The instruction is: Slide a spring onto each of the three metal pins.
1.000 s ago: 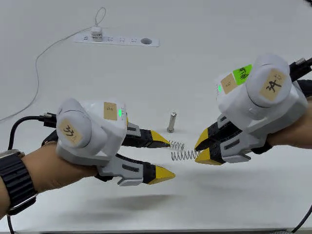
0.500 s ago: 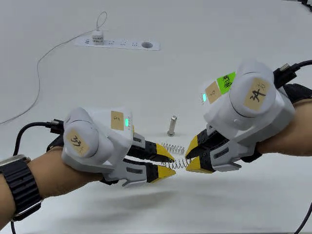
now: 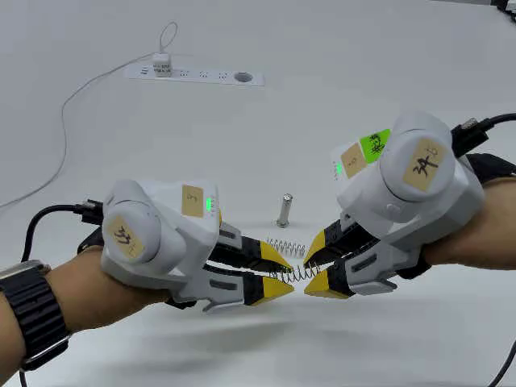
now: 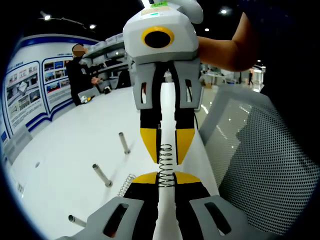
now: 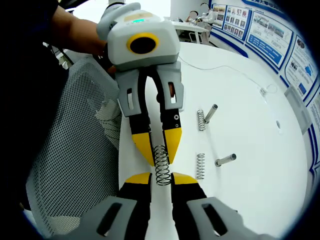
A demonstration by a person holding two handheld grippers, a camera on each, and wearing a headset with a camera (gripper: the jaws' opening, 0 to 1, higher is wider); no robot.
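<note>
My left hand-held gripper (image 3: 276, 276), wide open a second earlier, had narrowed onto one end of the spring (image 3: 295, 274). It met my right hand-held gripper (image 3: 316, 272) tip to tip, whose jaws pinched the other end. The spring hung between them above the tabletop (image 3: 242, 145), with a bare upright pin (image 3: 285, 210) just beyond the tips. I judged a handover under way.

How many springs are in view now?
3, in the right gripper view. The first spring is gripped between left gripper and right gripper; the second spring lies beside the far pin; the third spring beside the near pin. Others may be hidden.
</note>
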